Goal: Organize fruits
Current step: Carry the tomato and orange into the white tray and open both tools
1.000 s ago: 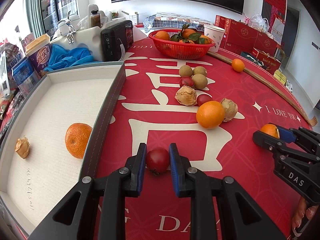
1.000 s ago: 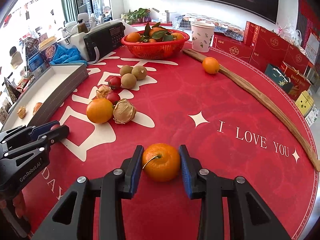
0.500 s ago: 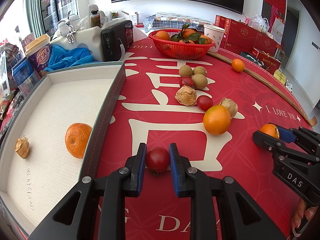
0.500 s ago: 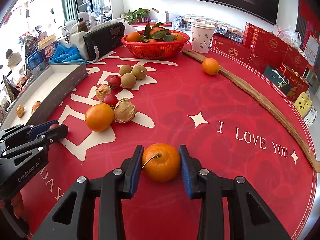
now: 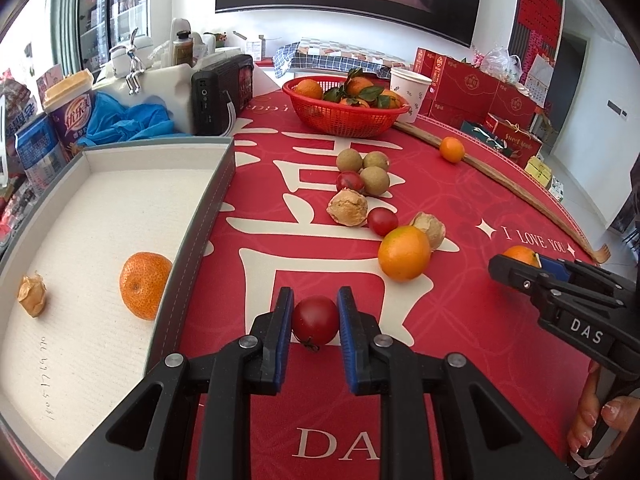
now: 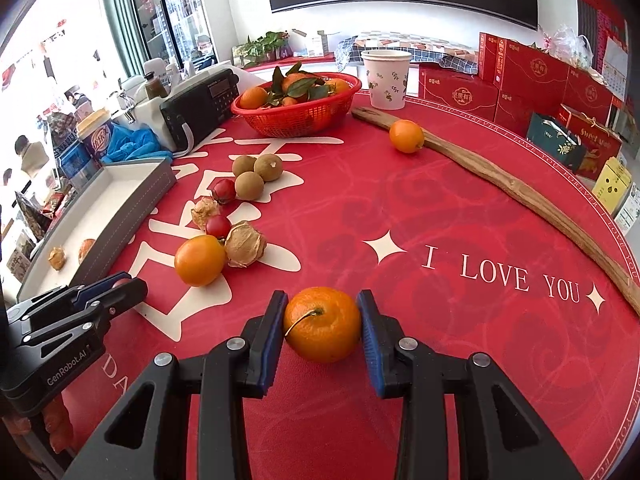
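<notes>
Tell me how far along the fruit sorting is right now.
Early. The tray holds one tangerine and one husked fruit. The left gripper clamps a cherry tomato; the right gripper clamps a tangerine. About ten fruits remain on the red cloth.

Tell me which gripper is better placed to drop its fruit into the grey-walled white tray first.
Left. The left gripper, shut on the red cherry tomato, sits right beside the tray. The right gripper, holding the stemmed orange mandarin, is farther away across the red tablecloth.
</notes>
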Tool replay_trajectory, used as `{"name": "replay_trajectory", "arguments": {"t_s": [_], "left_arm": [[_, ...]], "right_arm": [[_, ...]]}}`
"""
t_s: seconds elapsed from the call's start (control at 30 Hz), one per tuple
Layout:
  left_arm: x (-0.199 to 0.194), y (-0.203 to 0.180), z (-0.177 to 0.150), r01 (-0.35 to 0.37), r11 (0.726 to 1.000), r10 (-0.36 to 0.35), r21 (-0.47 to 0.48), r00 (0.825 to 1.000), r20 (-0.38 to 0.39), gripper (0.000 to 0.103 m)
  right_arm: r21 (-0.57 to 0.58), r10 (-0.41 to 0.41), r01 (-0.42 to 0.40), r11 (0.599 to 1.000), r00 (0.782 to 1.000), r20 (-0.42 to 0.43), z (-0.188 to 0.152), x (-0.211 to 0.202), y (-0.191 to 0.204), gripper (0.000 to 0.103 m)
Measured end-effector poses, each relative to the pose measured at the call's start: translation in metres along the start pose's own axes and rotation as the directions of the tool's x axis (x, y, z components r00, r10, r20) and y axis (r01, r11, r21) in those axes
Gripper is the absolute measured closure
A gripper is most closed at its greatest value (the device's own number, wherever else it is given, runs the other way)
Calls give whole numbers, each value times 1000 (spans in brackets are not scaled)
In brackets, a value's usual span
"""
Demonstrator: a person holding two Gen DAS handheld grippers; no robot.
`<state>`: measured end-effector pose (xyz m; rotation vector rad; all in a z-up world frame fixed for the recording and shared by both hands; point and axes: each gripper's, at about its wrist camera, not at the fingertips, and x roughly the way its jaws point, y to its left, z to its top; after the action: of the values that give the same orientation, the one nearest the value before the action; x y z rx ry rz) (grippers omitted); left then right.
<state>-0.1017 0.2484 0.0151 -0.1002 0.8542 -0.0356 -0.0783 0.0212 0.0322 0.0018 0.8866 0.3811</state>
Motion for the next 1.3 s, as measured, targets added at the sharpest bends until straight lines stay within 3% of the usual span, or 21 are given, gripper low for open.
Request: {"name": "replay_trajectory", "arguments": {"t_s": [0.17,0.37,0.6,0.83,1.3], "left_arm": [[-14,6,6,-3,1000,4,-20,999,50,79],[-30,24,11,-58,997,65,-57,990,122,79],[-42,46,12,-88,992,101,-92,983,153,79],[-43,73,12,-142,980,162,-142,977,142,79],[-33,120,4,-204,953,224,-226,972,67,79]], "right_arm": [[2,25,-25,1000,999,33,3,-7,4,66],[-13,63,-63,998,996,69,10,-11,16,66],[-31,127,-124,992,988,83,21,-9,40,66],[-86,166,-157,984,980,108,33,-13,78,66],[-158,280,-274,949,960,18,57,17,157,66]]}}
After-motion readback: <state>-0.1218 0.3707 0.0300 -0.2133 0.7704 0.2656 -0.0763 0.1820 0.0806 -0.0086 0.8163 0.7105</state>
